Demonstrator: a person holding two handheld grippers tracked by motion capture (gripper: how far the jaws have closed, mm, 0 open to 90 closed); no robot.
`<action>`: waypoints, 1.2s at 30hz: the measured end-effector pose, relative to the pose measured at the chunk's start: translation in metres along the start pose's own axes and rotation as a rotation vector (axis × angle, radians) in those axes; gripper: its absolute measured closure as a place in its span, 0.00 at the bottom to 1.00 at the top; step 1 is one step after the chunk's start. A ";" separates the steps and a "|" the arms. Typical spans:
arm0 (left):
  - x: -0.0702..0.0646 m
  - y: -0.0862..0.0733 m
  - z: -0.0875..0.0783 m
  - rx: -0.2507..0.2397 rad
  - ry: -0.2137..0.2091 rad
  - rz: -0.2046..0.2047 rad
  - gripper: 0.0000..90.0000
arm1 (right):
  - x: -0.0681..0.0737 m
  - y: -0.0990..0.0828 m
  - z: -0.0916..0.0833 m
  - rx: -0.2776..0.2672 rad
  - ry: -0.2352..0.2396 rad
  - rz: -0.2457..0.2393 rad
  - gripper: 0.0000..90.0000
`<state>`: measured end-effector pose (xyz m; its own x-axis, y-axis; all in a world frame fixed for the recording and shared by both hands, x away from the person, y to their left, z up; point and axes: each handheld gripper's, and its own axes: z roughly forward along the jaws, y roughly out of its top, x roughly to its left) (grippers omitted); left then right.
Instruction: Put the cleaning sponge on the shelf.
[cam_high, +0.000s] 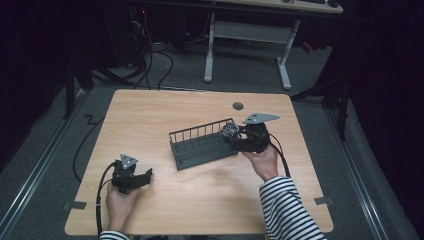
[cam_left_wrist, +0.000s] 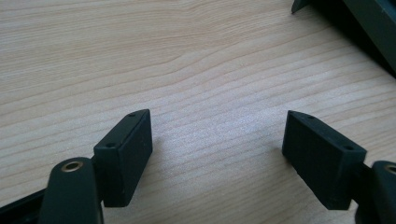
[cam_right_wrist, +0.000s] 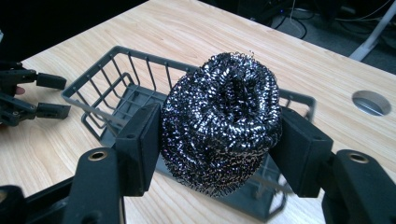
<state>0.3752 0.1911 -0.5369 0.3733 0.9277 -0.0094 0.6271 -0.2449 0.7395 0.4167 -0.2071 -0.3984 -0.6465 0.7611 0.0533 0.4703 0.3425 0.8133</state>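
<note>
my right tool (cam_right_wrist: 217, 140) grips the steel scourer (cam_right_wrist: 222, 123) above the rack (cam_high: 200, 145), my left tool (cam_high: 142, 178) wide at seven o'clock; next, i'd lower it in.

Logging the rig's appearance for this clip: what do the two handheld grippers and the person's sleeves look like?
Both are black two-jaw tools. The left gripper and the right gripper each carry a grey three-cornered plate on top and trail a black cable. The blocky rectangular pads have small screw holes, with brass-coloured pivots on the arms behind. The sleeves are black-and-white striped.
</note>
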 end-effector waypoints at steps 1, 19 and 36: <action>0.000 0.000 0.000 0.000 0.000 0.000 0.28 | 0.000 0.002 0.003 0.007 0.002 -0.003 0.42; 0.000 0.000 0.000 0.000 0.000 0.000 0.28 | 0.000 0.021 0.050 0.107 0.001 -0.002 0.42; 0.000 0.000 0.000 0.000 0.000 -0.001 0.28 | -0.001 0.016 0.079 0.211 -0.021 0.010 0.41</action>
<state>0.3752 0.1910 -0.5370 0.3727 0.9279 -0.0096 0.6272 -0.2443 0.7395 0.4719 -0.1588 -0.4315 -0.6297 0.7754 0.0465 0.5930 0.4412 0.6736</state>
